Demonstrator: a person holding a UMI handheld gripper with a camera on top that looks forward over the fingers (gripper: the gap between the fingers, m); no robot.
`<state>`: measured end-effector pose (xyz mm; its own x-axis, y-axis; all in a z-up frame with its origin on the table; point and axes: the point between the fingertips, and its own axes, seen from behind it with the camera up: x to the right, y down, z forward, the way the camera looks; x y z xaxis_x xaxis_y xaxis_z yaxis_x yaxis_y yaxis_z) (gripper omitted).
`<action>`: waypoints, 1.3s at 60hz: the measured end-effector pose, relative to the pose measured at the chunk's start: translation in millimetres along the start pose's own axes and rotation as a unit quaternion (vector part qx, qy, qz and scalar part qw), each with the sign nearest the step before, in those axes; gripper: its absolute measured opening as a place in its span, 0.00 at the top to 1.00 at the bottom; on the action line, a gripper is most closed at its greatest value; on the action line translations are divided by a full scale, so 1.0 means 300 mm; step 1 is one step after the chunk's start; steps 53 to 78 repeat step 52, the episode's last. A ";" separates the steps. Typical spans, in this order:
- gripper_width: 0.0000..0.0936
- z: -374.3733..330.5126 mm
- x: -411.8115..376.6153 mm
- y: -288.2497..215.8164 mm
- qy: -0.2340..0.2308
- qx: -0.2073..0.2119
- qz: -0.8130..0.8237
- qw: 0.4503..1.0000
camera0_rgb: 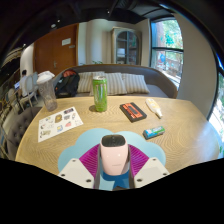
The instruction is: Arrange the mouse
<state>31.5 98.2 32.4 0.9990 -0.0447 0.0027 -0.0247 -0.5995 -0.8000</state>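
A white mouse (113,153) with a black top end stands between my fingers. My gripper (113,162) is shut on it, with the magenta pads (90,157) pressing on both of its sides. Under and around the fingers lies a light blue mouse mat (151,152) at the near edge of the wooden table (105,125). I cannot tell whether the mouse rests on the mat or hangs just above it.
Beyond the fingers stand a green cup (100,93) and a clear glass jug (47,90). A printed leaflet (60,123) lies to the left. A black and red box (133,111), a white tube (154,107) and a small teal item (153,131) lie to the right.
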 end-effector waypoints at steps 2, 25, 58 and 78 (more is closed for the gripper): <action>0.58 0.016 0.019 0.027 0.001 -0.007 -0.005 1.000; 0.12 0.009 0.040 0.134 0.017 -0.082 0.026 0.996; 0.09 -0.542 -0.210 0.112 0.144 -0.078 0.079 0.983; 0.09 -0.542 -0.210 0.112 0.144 -0.078 0.079 0.983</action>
